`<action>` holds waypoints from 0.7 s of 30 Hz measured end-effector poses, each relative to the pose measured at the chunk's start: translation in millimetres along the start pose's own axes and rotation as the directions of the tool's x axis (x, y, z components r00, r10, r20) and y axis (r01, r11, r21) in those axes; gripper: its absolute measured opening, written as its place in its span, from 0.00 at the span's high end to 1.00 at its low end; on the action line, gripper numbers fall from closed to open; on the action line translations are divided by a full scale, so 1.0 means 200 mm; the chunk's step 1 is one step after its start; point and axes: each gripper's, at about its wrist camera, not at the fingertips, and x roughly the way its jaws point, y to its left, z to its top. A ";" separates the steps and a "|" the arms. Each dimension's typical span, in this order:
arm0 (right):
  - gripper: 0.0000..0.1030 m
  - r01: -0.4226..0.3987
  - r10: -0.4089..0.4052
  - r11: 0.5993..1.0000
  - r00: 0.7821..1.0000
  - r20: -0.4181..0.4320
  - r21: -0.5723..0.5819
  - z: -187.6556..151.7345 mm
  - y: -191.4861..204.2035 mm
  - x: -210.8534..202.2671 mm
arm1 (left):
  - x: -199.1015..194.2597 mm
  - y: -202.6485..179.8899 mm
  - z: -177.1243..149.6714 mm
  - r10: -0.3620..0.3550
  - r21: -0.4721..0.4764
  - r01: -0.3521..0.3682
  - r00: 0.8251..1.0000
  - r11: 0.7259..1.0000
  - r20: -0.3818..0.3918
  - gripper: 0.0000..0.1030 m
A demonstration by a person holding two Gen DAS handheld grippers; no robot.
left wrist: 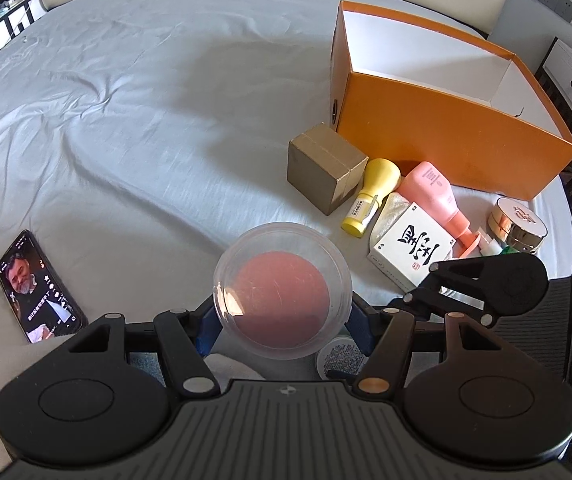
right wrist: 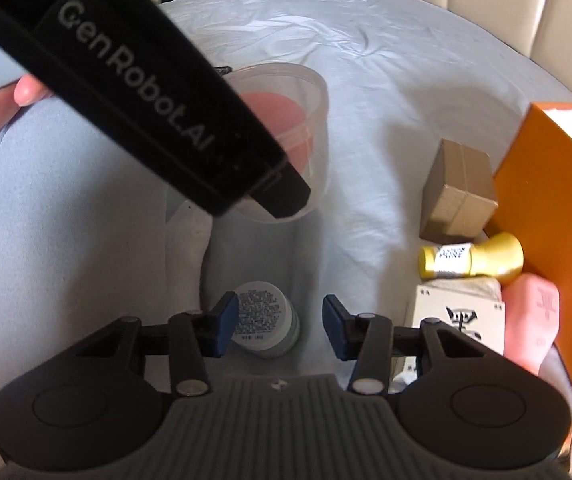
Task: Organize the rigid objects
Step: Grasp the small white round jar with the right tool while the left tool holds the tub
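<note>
My left gripper (left wrist: 282,326) is shut on a clear plastic tub with a pink base (left wrist: 282,290), held above the bed; the tub also shows in the right wrist view (right wrist: 286,120), partly behind the left gripper's body. My right gripper (right wrist: 280,330) is open, its fingers either side of a small white jar (right wrist: 266,320) lying below it, the left pad close to the jar. The jar also shows in the left wrist view (left wrist: 339,360). The open orange box (left wrist: 445,120) stands at the right.
Beside the orange box (right wrist: 545,220) lie a brown carton (left wrist: 325,168), a yellow bottle (left wrist: 371,196), a pink bottle (left wrist: 437,196), a white box with black characters (left wrist: 409,248) and a gold compact (left wrist: 519,224). A phone (left wrist: 38,286) lies at the left on the grey sheet (left wrist: 146,100).
</note>
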 end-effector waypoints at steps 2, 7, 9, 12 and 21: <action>0.54 -0.008 0.008 1.000 1.000 0.004 -0.014 0.01 0.03 -0.01 | 0.00 0.00 0.00 0.007 0.003 -0.007 1.000 1.000 0.000 0.29; 0.65 -0.053 0.053 0.998 0.999 0.006 0.014 0.01 0.02 0.02 | 0.00 0.00 -0.01 0.020 0.003 -0.020 1.000 1.000 0.003 0.29; 0.68 -0.054 0.054 0.998 0.998 0.010 0.024 0.00 0.03 0.01 | 0.00 0.00 -0.01 0.028 0.006 -0.028 1.000 1.000 0.002 0.29; 0.71 -0.042 0.041 0.999 0.999 0.022 0.034 -0.01 0.04 0.00 | 0.01 -0.01 -0.01 0.038 0.012 -0.038 0.999 0.999 0.001 0.29; 0.97 0.045 -0.050 0.995 0.997 0.053 0.085 -0.06 0.03 -0.12 | 0.01 -0.01 -0.01 0.045 0.012 -0.045 0.999 0.999 0.010 0.29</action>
